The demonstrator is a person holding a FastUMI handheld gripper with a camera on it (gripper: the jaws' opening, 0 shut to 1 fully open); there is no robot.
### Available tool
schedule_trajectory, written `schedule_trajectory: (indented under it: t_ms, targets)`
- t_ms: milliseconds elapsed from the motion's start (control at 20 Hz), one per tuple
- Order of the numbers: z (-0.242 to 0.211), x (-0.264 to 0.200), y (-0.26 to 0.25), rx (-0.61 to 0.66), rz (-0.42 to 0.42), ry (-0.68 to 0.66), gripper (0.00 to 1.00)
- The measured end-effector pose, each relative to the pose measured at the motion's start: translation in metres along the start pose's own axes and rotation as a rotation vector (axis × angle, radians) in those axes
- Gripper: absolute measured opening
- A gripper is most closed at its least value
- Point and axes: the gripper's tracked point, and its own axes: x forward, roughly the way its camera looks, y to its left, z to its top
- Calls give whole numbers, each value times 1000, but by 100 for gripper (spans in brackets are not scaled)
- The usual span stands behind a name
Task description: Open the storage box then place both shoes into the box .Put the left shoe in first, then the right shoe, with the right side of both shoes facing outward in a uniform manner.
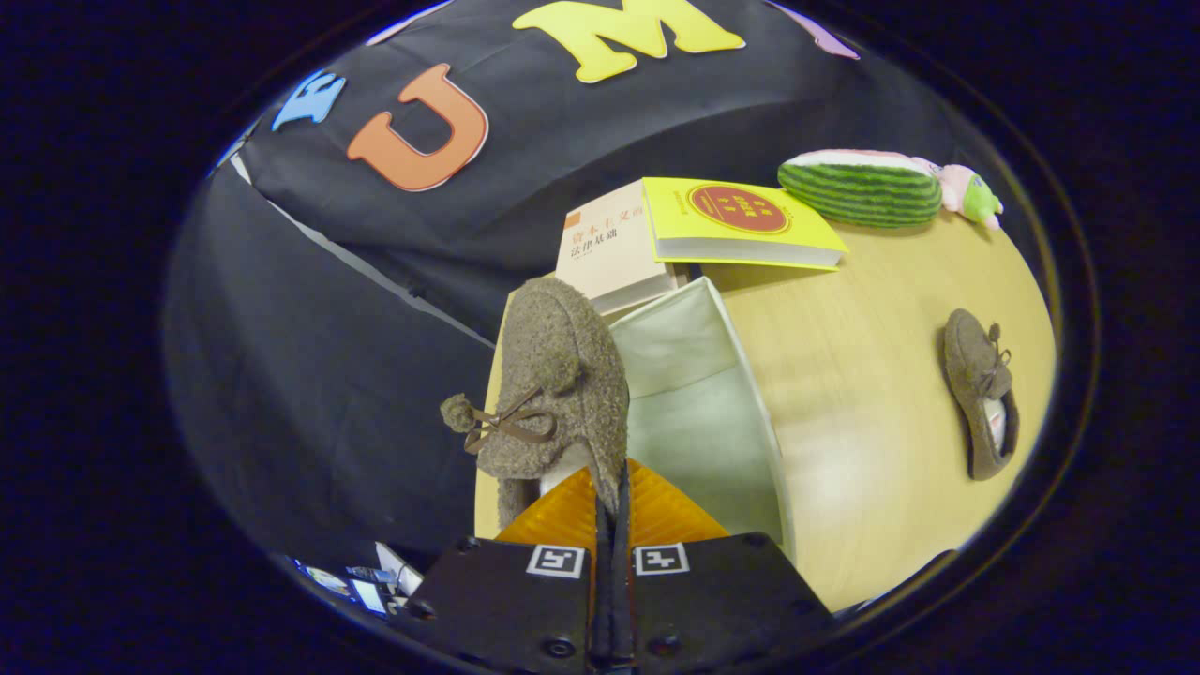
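Gripper [609,506] fingers are pressed nearly together, pinching the rim of a fuzzy brown shoe [561,384] at its heel opening; both fingers bear on that thin edge. The shoe is carried clear of the table, toe pointing away from the fingers, its bow and pom-pom showing toward the booth wall side. The gripper is rolled, so the table [872,394] appears tilted in the view. Just ahead of the fingers, touching the held shoe's side in the view, sits the open storage box [694,394], pale inside with nothing visible in it. Beyond the box lie two books, a beige book [605,248] partly under a yellow book [741,220]. The second shoe [980,394] lies on the table, well apart from the box. Farthest off rests a watermelon plush [862,187] beside a small pink toy [970,192].
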Motion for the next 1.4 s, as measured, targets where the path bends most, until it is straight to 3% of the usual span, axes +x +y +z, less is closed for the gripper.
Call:
schedule_trajectory:
  t_ms: [400,700,800,900,950,1050,1150,1400]
  targets:
    - [-37,53,-6,-12,-47,21,6]
    - [-50,64,-9,-45,-71,39,11]
    - [-52,69,-7,-79,-58,47,17]
    - [-56,62,-5,-129,-48,43,32]
    - [-50,56,-6,-151,-63,11,40]
    - [-38,38,-9,-228,-111,-60,66]
    - [-32,17,-13,-298,-152,-94,80]
    - [-18,-38,-31,-368,-231,-151,82]
